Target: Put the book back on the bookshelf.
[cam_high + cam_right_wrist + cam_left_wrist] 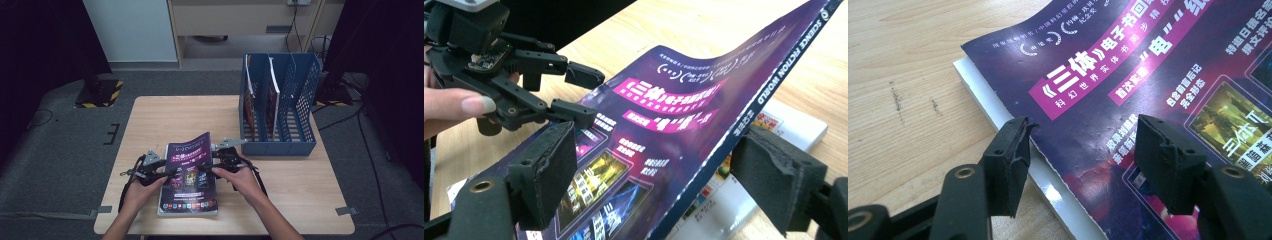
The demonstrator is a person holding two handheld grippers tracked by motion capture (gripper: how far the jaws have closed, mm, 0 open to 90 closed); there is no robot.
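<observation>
Both tongs point(169, 173) point(204, 166) gape astride the purple magazine point(189, 172), its long axis running away from the person.

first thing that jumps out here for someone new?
The purple magazine at the table's near edge, on top of another magazine, its spine side curling up. The left gripper and right gripper flank it with jaws open. Next, the blue file rack at the far right, with magazines standing in its left slots.

Glossy paper magazine point(189, 172), matt wooden table point(165, 112)
</observation>
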